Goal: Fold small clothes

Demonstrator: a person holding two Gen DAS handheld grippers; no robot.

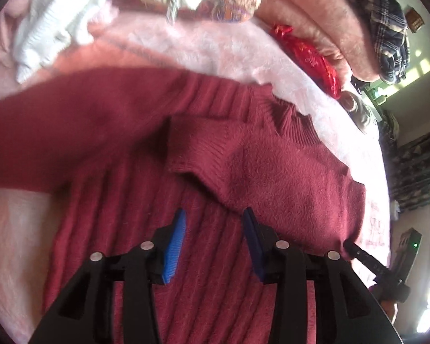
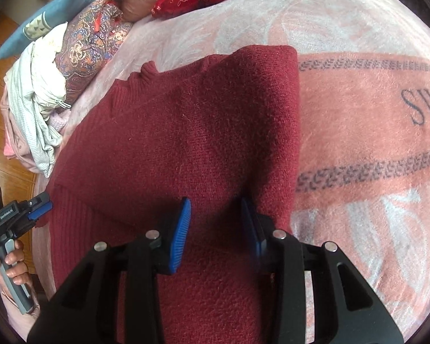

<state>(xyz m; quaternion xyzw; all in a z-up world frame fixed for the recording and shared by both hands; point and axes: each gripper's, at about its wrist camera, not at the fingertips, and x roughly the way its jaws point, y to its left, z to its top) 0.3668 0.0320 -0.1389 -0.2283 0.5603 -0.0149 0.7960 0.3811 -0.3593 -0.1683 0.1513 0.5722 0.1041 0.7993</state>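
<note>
across the centre of both frames the maroon sweater (image 2: 186,132) lies part-folded on the bed (image 2: 358,143), left gripper (image 1: 213,243) and right gripper (image 2: 216,229) spread above it, so pinch the edge squarely and fold evenly.

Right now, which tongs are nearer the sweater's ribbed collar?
Left, I judge. The left tongs hover open over the sweater body, just below the collar. The right tongs are open over its folded side, the collar farther up and leftward.
</note>
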